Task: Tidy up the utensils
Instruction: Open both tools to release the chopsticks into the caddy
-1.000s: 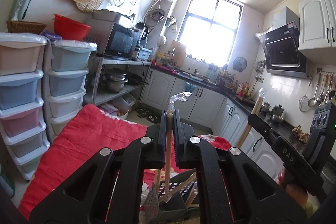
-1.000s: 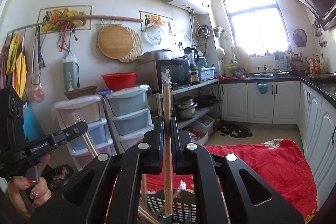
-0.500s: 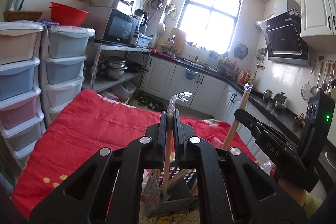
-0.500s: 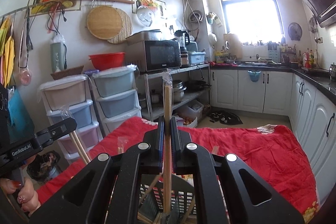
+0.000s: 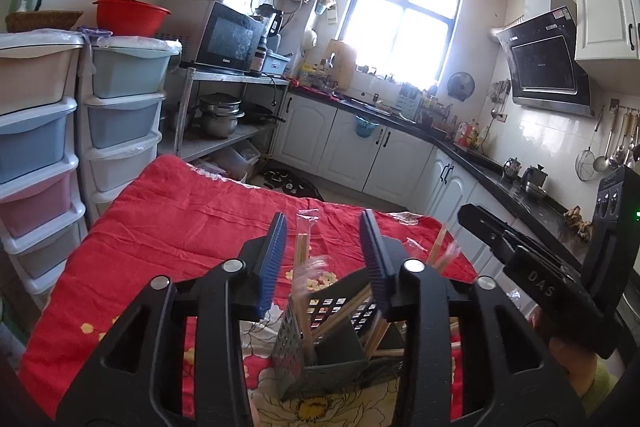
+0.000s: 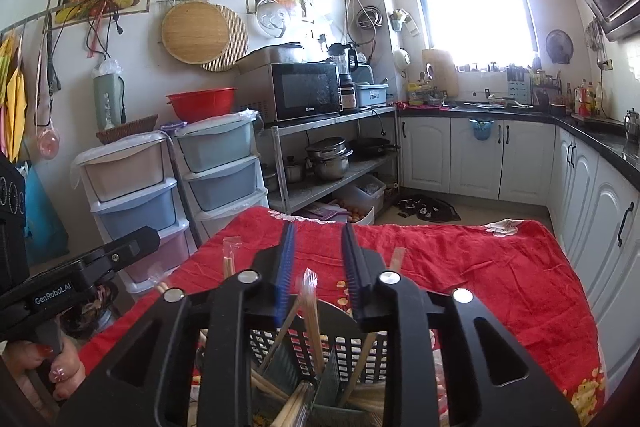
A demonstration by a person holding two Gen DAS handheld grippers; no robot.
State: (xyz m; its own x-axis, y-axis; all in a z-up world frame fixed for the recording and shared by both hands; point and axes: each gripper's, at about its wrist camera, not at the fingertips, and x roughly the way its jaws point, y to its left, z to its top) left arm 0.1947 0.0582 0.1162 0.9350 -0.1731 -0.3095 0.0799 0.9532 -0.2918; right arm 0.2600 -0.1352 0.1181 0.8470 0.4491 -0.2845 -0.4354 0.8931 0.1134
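Observation:
A dark grey perforated utensil holder (image 5: 320, 351) stands on the red quilt (image 5: 180, 219), just below both grippers; it also shows in the right wrist view (image 6: 320, 355). Several wrapped wooden chopsticks stand in it, one pair (image 5: 302, 267) between my left fingers and one pair (image 6: 312, 311) between my right fingers, both loose and blurred. My left gripper (image 5: 323, 257) is open above the holder. My right gripper (image 6: 318, 263) is open above it too. The right gripper's body (image 5: 532, 267) shows at the right of the left wrist view.
Stacked plastic drawers (image 5: 60, 131) stand left of the quilt. A metal shelf with a microwave (image 6: 306, 91) and pots is behind. White cabinets (image 6: 480, 159) and a black counter run along the back and right. The left hand's gripper (image 6: 76, 283) is at the left.
Both grippers have opened and let go of their chopsticks, which have dropped into the holder. Both cameras have tilted down toward the quilt.

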